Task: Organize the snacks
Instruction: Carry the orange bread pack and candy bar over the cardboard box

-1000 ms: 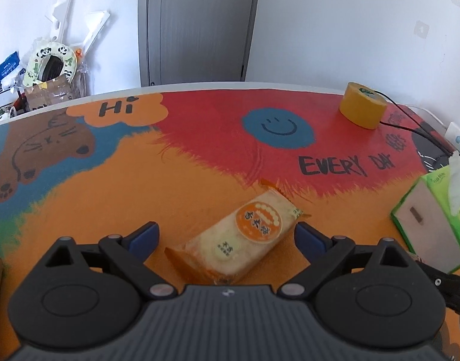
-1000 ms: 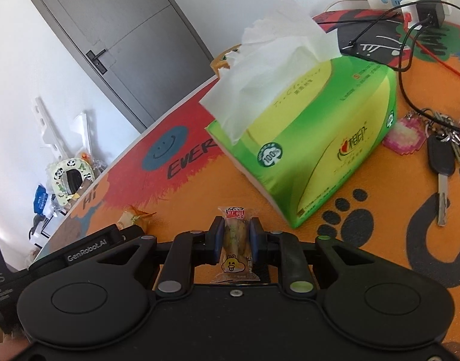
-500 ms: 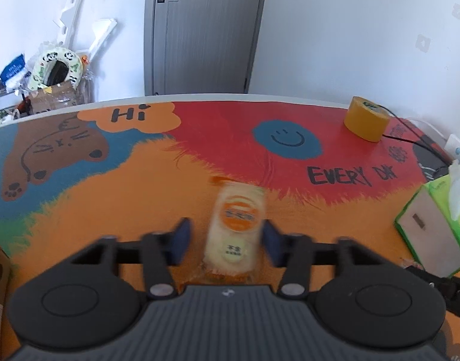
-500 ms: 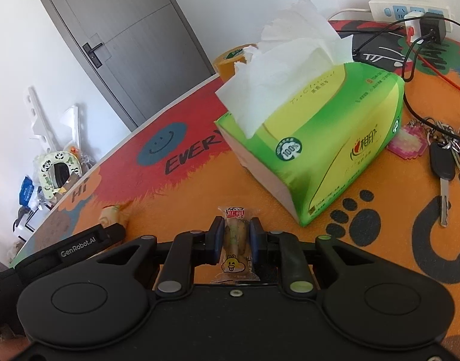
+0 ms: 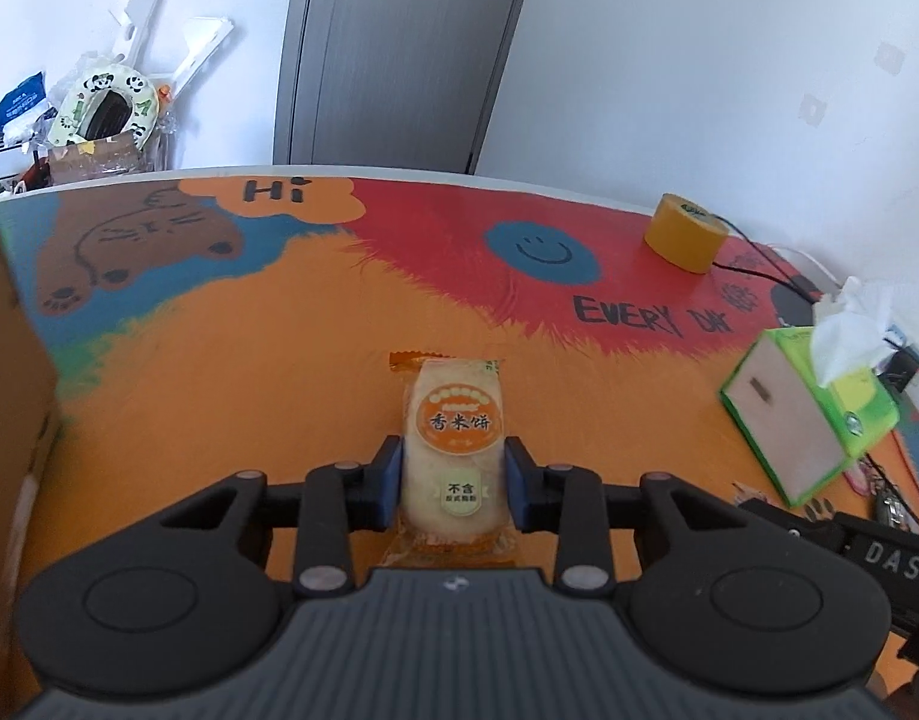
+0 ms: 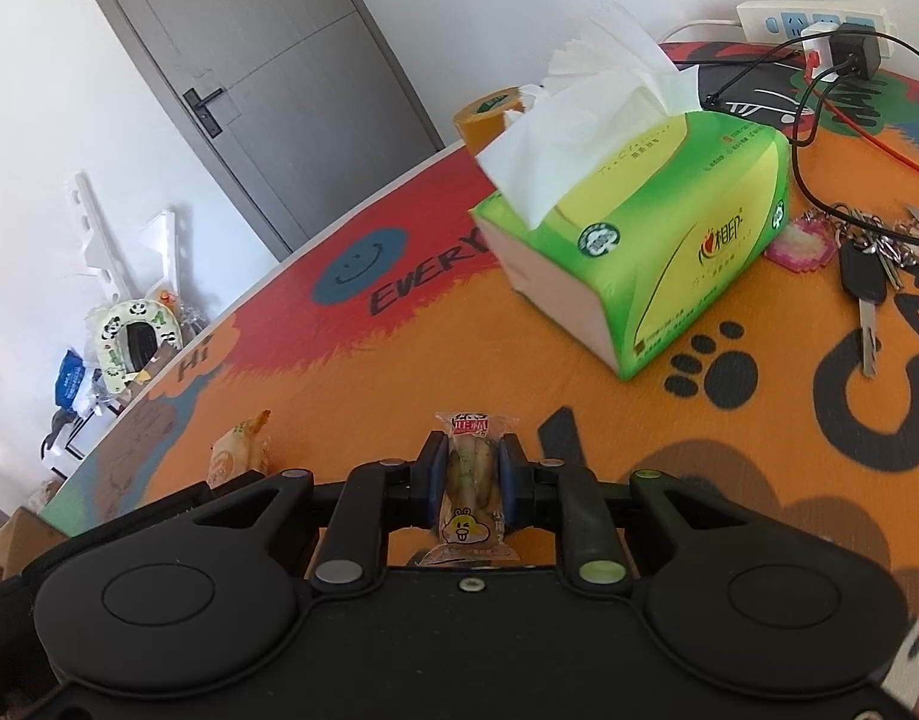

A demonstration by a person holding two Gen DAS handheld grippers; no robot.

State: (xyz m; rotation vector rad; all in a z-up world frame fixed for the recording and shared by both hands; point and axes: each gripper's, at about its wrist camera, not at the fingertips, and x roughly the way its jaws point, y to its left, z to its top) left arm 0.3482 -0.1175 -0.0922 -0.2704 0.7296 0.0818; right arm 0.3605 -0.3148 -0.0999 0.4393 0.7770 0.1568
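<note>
Left wrist view, left gripper [image 5: 452,476] clamping rice cracker [image 5: 453,450] (near end hidden), right gripper [image 6: 466,474] pinching candy [image 6: 466,474].

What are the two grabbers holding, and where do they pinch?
Left gripper: orange-and-white rice cracker packet, pinched across its long sides. Right gripper: small clear snack packet, pinched at its sides.

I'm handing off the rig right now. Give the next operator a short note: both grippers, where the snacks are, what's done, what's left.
Left hand-held gripper: jaws have just closed on the pale rice cracker packet with the orange round label.
Right hand-held gripper: shut on the small clear-wrapped snack with a yellow cartoon face.
Both snacks are gripped over the orange cartoon table mat.
Done: both pickups.
Left: place both; a brown cardboard box sits at the left wrist view's edge, possibly the destination. Green tissue pack is nearby.
</note>
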